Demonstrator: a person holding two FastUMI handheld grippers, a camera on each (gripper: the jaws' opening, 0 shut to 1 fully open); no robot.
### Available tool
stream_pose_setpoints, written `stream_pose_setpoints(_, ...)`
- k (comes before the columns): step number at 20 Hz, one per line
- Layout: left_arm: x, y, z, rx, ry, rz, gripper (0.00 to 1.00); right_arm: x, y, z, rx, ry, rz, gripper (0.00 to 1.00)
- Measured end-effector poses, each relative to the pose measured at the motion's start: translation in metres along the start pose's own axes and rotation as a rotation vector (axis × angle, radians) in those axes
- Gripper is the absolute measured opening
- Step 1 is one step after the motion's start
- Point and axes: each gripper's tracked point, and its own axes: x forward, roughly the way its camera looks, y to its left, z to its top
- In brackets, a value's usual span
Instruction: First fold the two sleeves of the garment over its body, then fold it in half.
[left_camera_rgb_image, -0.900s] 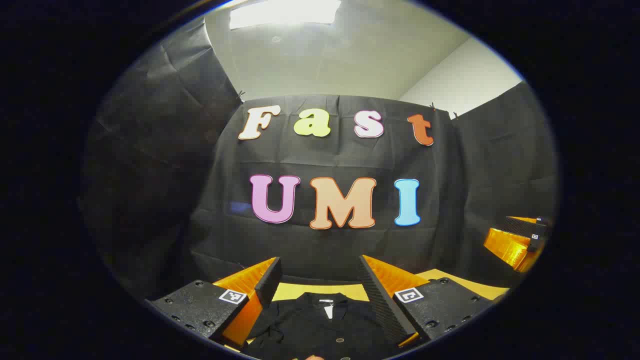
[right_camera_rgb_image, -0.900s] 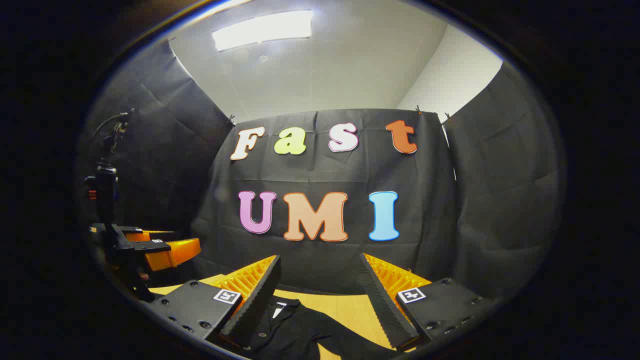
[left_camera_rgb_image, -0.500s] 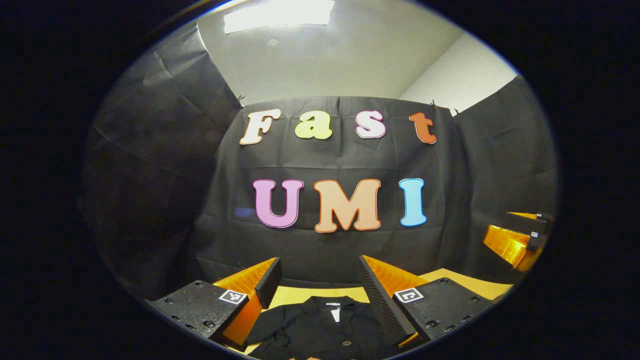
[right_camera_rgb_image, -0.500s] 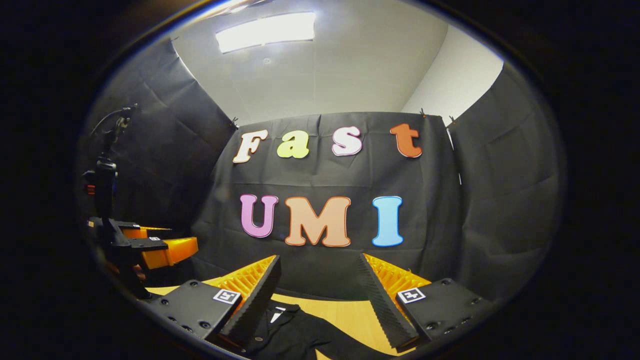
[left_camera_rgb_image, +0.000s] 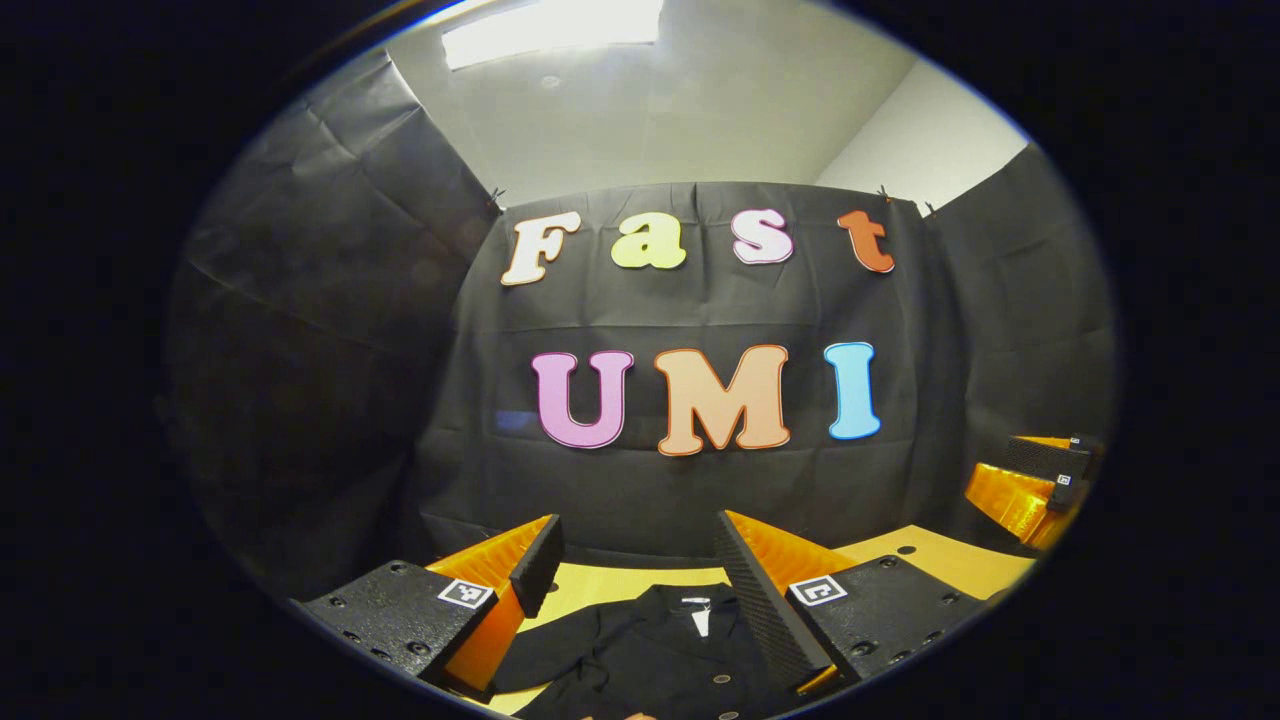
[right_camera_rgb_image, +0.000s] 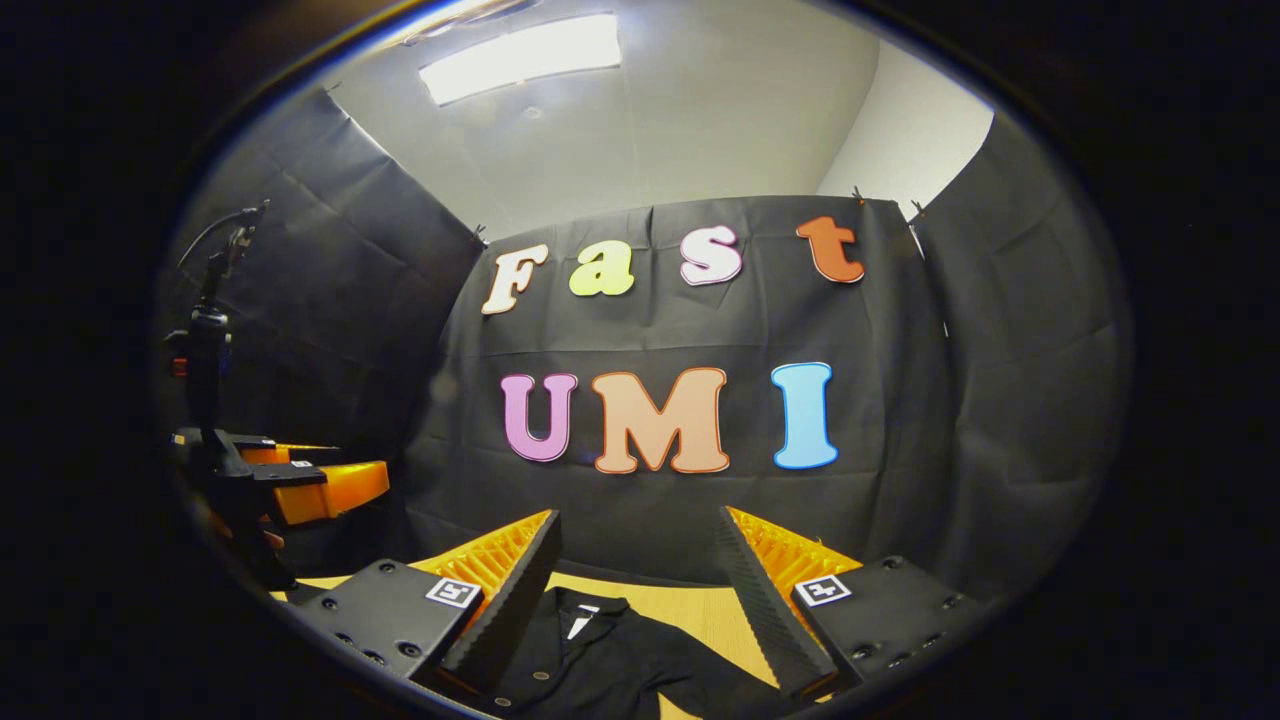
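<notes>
The left gripper (left_camera_rgb_image: 635, 565) hangs spread and empty above the black garment (left_camera_rgb_image: 650, 655), which lies at six o'clock on the yellow table (left_camera_rgb_image: 600, 582). The right gripper (right_camera_rgb_image: 635, 570) hangs likewise. Each should probably descend onto a sleeve edge and pinch a single layer.

1. Left claw (left_camera_rgb_image: 640, 570): two black mounting blocks studded with screws, each bearing a small square black-and-white marker.
2. Its fingers (left_camera_rgb_image: 757, 600) are wedge-shaped, with ribbed inner faces.
3. Right claw (right_camera_rgb_image: 640, 575): same blocks, screws and markers.
4. A black post with a thin cable (right_camera_rgb_image: 215, 250) rises above the left claw's body in the right gripper view.
</notes>
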Motion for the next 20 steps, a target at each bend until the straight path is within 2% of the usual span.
stream_pose_setpoints(5, -0.003, 0.010, -0.010, 0.007, 0.029, 0.080, 0.92, 0.001, 0.008, 0.001, 0.007, -0.025, 0.080, 0.99)
stream_pose_setpoints(7, -0.006, 0.017, -0.005, 0.023, 0.012, 0.106, 0.92, 0.002, 0.009, 0.005, 0.018, -0.047, 0.101, 0.96)
stream_pose_setpoints(9, -0.008, 0.017, -0.001, 0.031, -0.005, 0.094, 0.92, 0.004, 0.007, 0.002, 0.009, -0.042, 0.089, 0.99)
stream_pose_setpoints(13, -0.002, 0.025, -0.001, 0.047, -0.010, 0.034, 0.91, 0.006, 0.004, 0.000, 0.044, -0.015, 0.015, 0.97)
stream_pose_setpoints(14, -0.001, 0.026, -0.001, 0.041, -0.018, 0.016, 0.92, 0.007, 0.006, 0.003, 0.062, -0.024, 0.001, 0.99)
stream_pose_setpoints(16, 0.002, 0.033, 0.001, 0.022, -0.015, 0.005, 0.92, 0.009, 0.000, 0.003, 0.081, -0.020, -0.040, 0.97)
stream_pose_setpoints(20, 0.005, 0.040, -0.008, -0.005, 0.001, -0.016, 0.92, 0.010, 0.000, -0.006, 0.105, 0.020, -0.066, 0.97)
